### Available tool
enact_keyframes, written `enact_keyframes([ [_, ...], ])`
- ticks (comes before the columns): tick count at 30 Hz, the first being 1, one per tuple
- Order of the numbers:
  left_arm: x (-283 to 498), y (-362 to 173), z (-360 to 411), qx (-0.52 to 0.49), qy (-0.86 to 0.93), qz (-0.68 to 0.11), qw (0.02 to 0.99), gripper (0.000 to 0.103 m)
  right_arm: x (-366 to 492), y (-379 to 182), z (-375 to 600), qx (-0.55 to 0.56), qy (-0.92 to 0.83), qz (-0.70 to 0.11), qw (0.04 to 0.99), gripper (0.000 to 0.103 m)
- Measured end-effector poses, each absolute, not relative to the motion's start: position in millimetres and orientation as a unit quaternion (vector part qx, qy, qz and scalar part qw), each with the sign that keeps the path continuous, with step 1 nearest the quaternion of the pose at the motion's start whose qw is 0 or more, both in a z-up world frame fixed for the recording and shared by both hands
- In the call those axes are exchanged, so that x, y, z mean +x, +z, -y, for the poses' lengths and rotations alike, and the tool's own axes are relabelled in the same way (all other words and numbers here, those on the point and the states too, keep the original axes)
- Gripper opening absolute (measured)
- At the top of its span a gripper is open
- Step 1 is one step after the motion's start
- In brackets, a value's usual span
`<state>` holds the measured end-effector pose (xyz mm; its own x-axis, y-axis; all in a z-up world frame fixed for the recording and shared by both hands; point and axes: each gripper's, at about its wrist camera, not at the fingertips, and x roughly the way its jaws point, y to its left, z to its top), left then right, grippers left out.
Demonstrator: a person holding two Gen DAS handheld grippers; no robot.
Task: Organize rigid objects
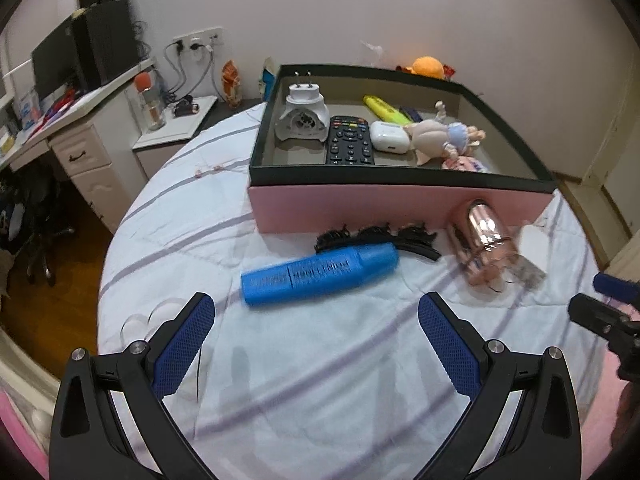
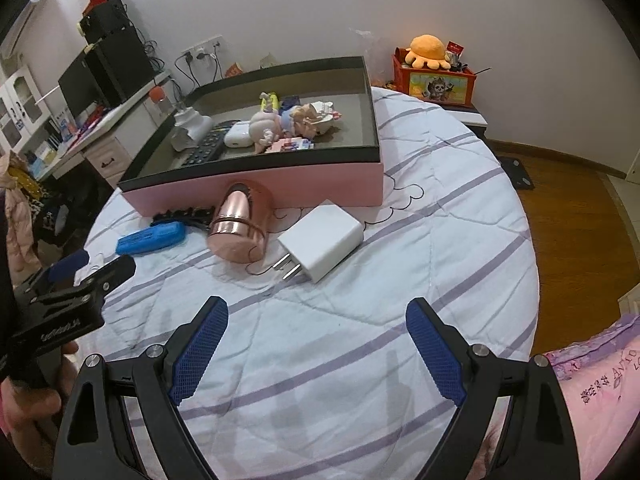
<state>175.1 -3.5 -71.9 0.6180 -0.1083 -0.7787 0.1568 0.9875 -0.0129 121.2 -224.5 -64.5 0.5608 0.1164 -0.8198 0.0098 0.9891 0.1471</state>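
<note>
The left gripper hovered low over the striped white quilt of the bed, its blue-padded fingers spread wide and holding nothing. The right gripper hung likewise above the quilt, fingers apart and empty.

A pink box with a black rim sat toward the far edge of the bed. Inside it lay a white plug-in device at the far left corner, a black remote beside it, a white earbud case, a yellow highlighter behind the case, and small dolls toward the right side.

Outside the box, on the quilt just in front of its near wall, a black hair clip lay along the wall. A blue marker rested on its side touching the near side of the clip. To the right of these, a rose-gold metallic cylinder lay with its rounded end against the box wall. Just beside it, nearer the right edge of the bed, a white charger lay flat with its two prongs pointing toward the near edge.

A desk with a monitor stood beyond the left edge of the bed, and an orange plush toy sat on a red box by the far wall.
</note>
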Motion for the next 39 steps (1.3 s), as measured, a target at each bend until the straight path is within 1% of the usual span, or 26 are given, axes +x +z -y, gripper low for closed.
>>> enact_keyframes([
  [7, 213.8, -93.2, 9.2, 0.066, -0.122, -0.445, 0.885, 0.102, 141.6, -74.2, 226.2, 0.061, 0.013, -0.483, 0.874, 0.092],
  [9, 218.1, -98.5, 10.0, 0.065, -0.14, -0.453, 0.878, 0.095, 146.3, -75.9, 226.0, 0.056, 0.007, -0.485, 0.873, 0.092],
  [11, 218.7, -102.1, 12.5, 0.069, -0.151, -0.453, 0.876, 0.094, 151.2, -77.5, 226.1, 0.051, 0.0, -0.487, 0.872, 0.092],
  [17, 211.1, -101.3, 15.7, 0.066, -0.168, -0.448, 0.876, 0.083, 161.2, -84.1, 229.7, 0.033, -0.018, -0.495, 0.868, 0.092],
  [18, 209.5, -100.9, 15.3, 0.063, -0.169, -0.447, 0.876, 0.072, 162.5, -86.2, 231.3, 0.032, -0.02, -0.497, 0.867, 0.092],
  [20, 206.3, -97.8, 13.5, 0.066, -0.159, -0.443, 0.88, 0.041, 164.5, -88.8, 233.1, 0.029, -0.022, -0.5, 0.865, 0.092],
  [21, 206.5, -95.6, 10.9, 0.053, -0.168, -0.449, 0.876, 0.037, 165.2, -90.3, 233.8, 0.029, -0.022, -0.501, 0.865, 0.092],
  [23, 207.9, -94.2, 6.8, 0.031, -0.174, -0.455, 0.873, 0.038, 165.6, -91.9, 234.8, 0.034, -0.018, -0.502, 0.864, 0.092],
  [25, 210.7, -95.2, 8.4, 0.035, -0.17, -0.454, 0.874, 0.042, 165.9, -92.0, 234.3, 0.033, -0.016, -0.501, 0.865, 0.092],
  [26, 211.2, -94.9, 10.6, 0.042, -0.168, -0.453, 0.875, 0.051, 166.3, -91.9, 234.2, 0.032, -0.015, -0.501, 0.865, 0.092],
  [27, 210.9, -94.2, 13.8, 0.05, -0.164, -0.452, 0.875, 0.07, 166.4, -91.8, 234.2, 0.032, -0.015, -0.501, 0.865, 0.092],
  [28, 209.7, -93.0, 17.0, 0.058, -0.159, -0.451, 0.876, 0.082, 166.5, -91.6, 234.4, 0.032, -0.014, -0.501, 0.865, 0.092],
  [29, 206.5, -91.5, 19.0, 0.065, -0.154, -0.446, 0.88, 0.099, 166.4, -91.4, 234.8, 0.032, -0.014, -0.501, 0.865, 0.092],
  [30, 203.1, -89.3, 21.3, 0.071, -0.151, -0.435, 0.885, 0.102, 166.1, -91.3, 235.4, 0.034, -0.013, -0.501, 0.865, 0.092],
  [36, 203.7, -87.9, 32.5, 0.115, -0.142, -0.423, 0.888, 0.102, 167.8, -92.8, 236.8, 0.035, -0.006, -0.501, 0.864, 0.092],
  [39, 205.9, -86.2, 37.8, 0.108, -0.15, -0.428, 0.885, 0.102, 167.8, -93.4, 235.9, 0.036, -0.005, -0.502, 0.864, 0.092],
])
